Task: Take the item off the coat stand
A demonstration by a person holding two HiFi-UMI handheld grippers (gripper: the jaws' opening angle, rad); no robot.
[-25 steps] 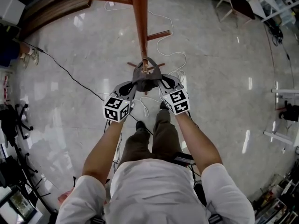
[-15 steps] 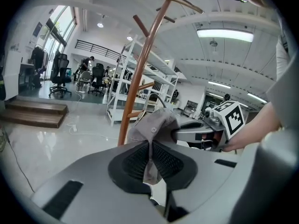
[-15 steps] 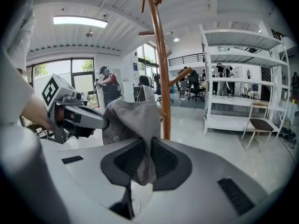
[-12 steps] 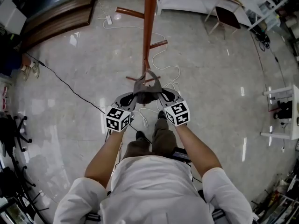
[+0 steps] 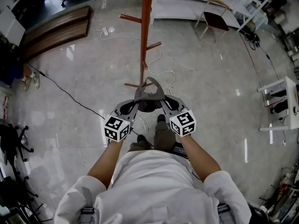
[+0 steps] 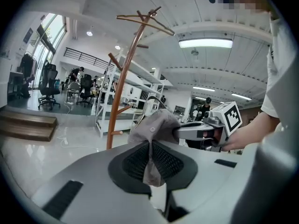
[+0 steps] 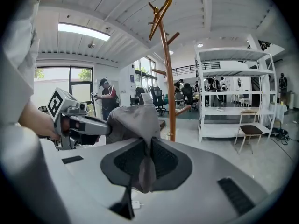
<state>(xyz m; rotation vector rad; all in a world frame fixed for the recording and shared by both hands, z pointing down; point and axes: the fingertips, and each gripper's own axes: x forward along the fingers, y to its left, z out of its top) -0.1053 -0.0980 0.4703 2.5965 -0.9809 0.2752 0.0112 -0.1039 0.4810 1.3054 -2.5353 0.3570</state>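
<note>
A grey cap (image 5: pixel 149 94) hangs in the air between my two grippers, just in front of the brown wooden coat stand (image 5: pixel 145 31). My left gripper (image 5: pixel 137 104) is shut on the cap's left edge, with cloth pinched between its pads (image 6: pixel 150 158). My right gripper (image 5: pixel 163 103) is shut on the cap's right edge, its cloth (image 7: pixel 145 164) bunched in the jaws. In both gripper views the cap (image 6: pixel 155 124) (image 7: pixel 134 119) is in front of the stand's pole (image 6: pixel 122 78) (image 7: pixel 167 69). A low peg (image 5: pixel 133 84) is close by the cap; I cannot tell if they touch.
A white cable (image 5: pixel 164 73) and a black cable (image 5: pixel 60 87) lie on the glossy floor around the stand's base. A wooden bench (image 5: pixel 56 29) is at the far left, a chair (image 5: pixel 212 17) and white shelving (image 5: pixel 196 3) behind, and a white table (image 5: pixel 280 106) at right.
Both grippers have risen with the cap held between them. The cap has come up off the peg tip it sat on and closer to the person.
</note>
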